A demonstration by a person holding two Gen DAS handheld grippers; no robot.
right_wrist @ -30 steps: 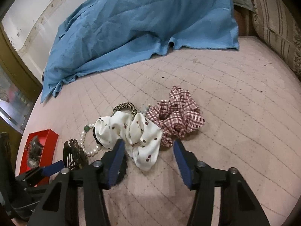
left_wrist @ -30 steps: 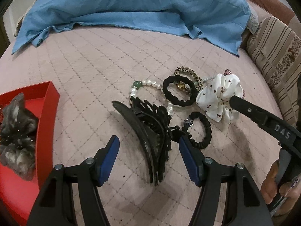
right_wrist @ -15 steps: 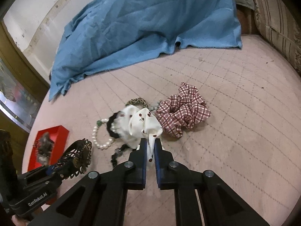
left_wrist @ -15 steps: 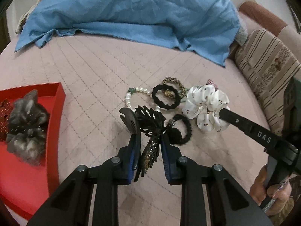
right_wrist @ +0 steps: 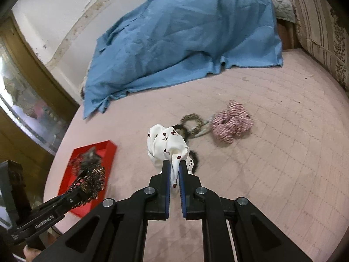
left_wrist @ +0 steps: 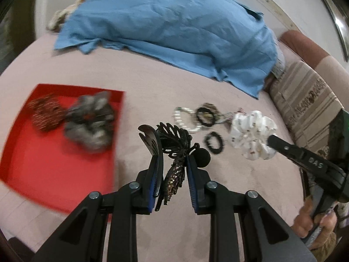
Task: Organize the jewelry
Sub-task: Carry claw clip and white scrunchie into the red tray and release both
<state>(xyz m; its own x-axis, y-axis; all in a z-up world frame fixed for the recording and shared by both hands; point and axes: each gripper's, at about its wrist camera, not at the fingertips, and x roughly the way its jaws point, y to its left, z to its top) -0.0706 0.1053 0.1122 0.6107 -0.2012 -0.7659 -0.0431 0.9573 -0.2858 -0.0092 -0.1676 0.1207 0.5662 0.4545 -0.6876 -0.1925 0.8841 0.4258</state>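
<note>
1. The left gripper (left_wrist: 173,170) is clamped on a large black plastic claw hair clip with a leaf-shaped openwork top and brown sparkly stones (left_wrist: 172,150), which is held clear above the pink quilted bedspread (left_wrist: 152,80)
2. The right gripper (right_wrist: 173,170) is pinched tight on a fold of the white satin scrunchie printed with dark red cherries (right_wrist: 166,145); the soft bunched cloth hangs puffed beyond the blue pads
3. In the left wrist view, the shallow red rectangular tray (left_wrist: 26,152) lies at about 9 o'clock from the clip; it holds a fluffy grey scrunchie (left_wrist: 90,122) and a dark brown patterned scrunchie (left_wrist: 44,115), both blurred
4. At about 1 o'clock from the clip, loose on the bedspread, lie a white pearl bracelet (left_wrist: 185,120), a thick black hair tie (left_wrist: 205,115) overlapping a leopard-print hair band (right_wrist: 192,122), and, nearer, a thin black ruffled hair tie (left_wrist: 214,143)
5. In the right wrist view, a red-and-white checked fabric scrunchie (right_wrist: 231,122) sits at about 1 o'clock from the white one, just beside the leopard-print band
6. A crumpled blue woven cloth (left_wrist: 174,28) covers the far side of the bed at 12 o'clock, and a beige striped cushion (left_wrist: 305,100) stands at 2 o'clock
7. Between the clip and the tray there is only bare bedspread
8. A person's hand (left_wrist: 314,224) grips the right gripper's handle at 4 o'clock in the left wrist view
</note>
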